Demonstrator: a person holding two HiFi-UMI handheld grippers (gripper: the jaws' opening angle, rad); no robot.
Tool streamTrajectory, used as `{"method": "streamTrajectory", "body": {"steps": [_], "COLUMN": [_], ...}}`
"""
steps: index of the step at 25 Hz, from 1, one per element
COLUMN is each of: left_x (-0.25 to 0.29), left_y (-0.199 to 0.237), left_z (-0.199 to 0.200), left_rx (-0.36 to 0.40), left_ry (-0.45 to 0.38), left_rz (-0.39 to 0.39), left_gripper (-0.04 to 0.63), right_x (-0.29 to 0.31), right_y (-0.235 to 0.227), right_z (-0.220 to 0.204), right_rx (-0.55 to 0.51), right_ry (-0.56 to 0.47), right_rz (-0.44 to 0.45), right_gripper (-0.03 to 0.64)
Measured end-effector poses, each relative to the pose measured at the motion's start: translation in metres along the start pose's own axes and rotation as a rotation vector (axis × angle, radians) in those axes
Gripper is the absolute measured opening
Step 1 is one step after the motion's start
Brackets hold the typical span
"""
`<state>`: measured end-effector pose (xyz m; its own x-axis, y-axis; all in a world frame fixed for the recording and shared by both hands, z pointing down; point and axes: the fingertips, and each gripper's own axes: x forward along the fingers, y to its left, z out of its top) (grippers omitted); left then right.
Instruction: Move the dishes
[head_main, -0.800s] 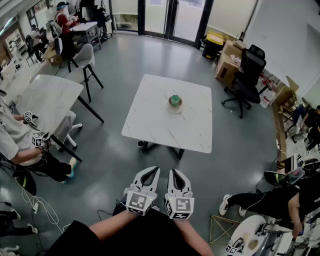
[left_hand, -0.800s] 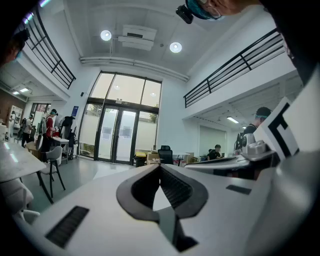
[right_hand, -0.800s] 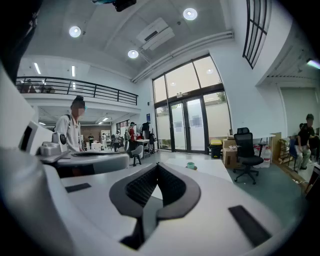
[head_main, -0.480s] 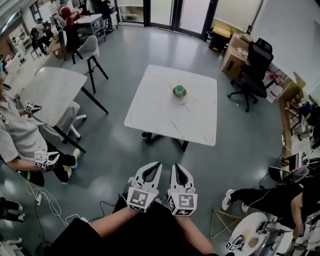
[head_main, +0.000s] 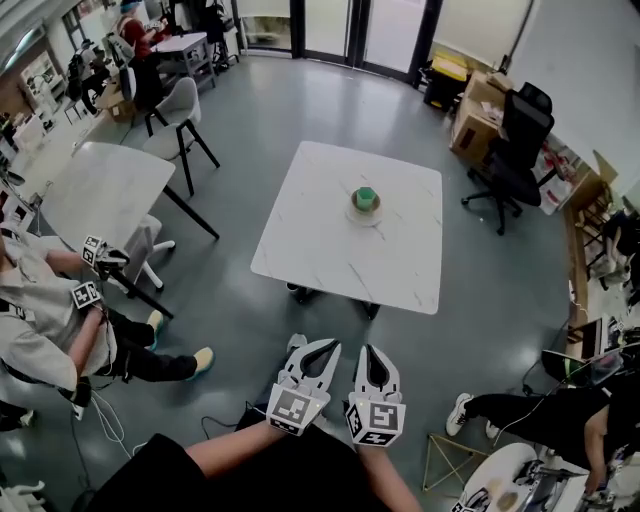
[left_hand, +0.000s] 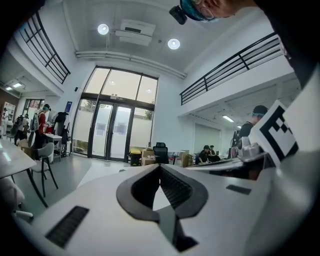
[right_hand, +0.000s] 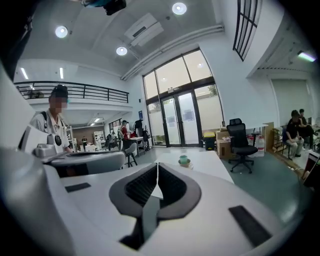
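A green cup (head_main: 365, 197) stands on a white saucer (head_main: 364, 213) on the square white marble table (head_main: 330, 250), toward its far side; the cup (right_hand: 184, 159) shows small and distant in the right gripper view. Both grippers are held low near my body, well short of the table. My left gripper (head_main: 322, 350) is shut with nothing in it, its tips meeting (left_hand: 160, 166). The right gripper (head_main: 372, 353) beside it is also shut and empty, tips together (right_hand: 157, 165).
A black office chair (head_main: 519, 140) and cardboard boxes (head_main: 477, 115) stand right of the table. Another white table (head_main: 95, 195) with a grey chair (head_main: 175, 115) is at the left, where a seated person (head_main: 50, 320) holds grippers. Another person's legs (head_main: 520, 410) lie at lower right.
The view has shifted slightly; the table and cup sit a little lower and to the right. The seated person at left has stretched a leg out. Both grippers stay shut.
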<state>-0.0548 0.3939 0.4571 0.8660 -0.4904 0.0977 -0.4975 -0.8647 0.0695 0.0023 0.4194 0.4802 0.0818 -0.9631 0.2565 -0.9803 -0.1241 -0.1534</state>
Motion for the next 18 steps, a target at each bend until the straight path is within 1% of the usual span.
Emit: {"method": "streamTrajectory", "body": {"steps": [4,7,12,18], "left_x": [0.029,0.055,0.097,0.144], "left_y": [0.032,0.069,0.129,0.193], "left_z": [0.005,0.007,0.01,0.026], "left_rx": [-0.008,0.002,-0.017,-0.006], "left_ry": [0.0,-0.004,0.014,-0.001], "left_rz": [0.001,0.0,-0.01,-0.05], "left_gripper": [0.017,0.017,0.017,0.017], "right_x": [0.04,0.088,0.166,0.236], "right_y": [-0.005,-0.005,0.003,0.0], "right_z": [0.011,0.019,0.04,0.066], "right_rx": [-0.008,-0.026,-0.054,-0.059], "right_ry": [0.012,0.031,0.058,0.057], "right_rz": [-0.009,-0.005,0.002,-0.05], "right_gripper": [0.018,0.018,0.018,0.018]}}
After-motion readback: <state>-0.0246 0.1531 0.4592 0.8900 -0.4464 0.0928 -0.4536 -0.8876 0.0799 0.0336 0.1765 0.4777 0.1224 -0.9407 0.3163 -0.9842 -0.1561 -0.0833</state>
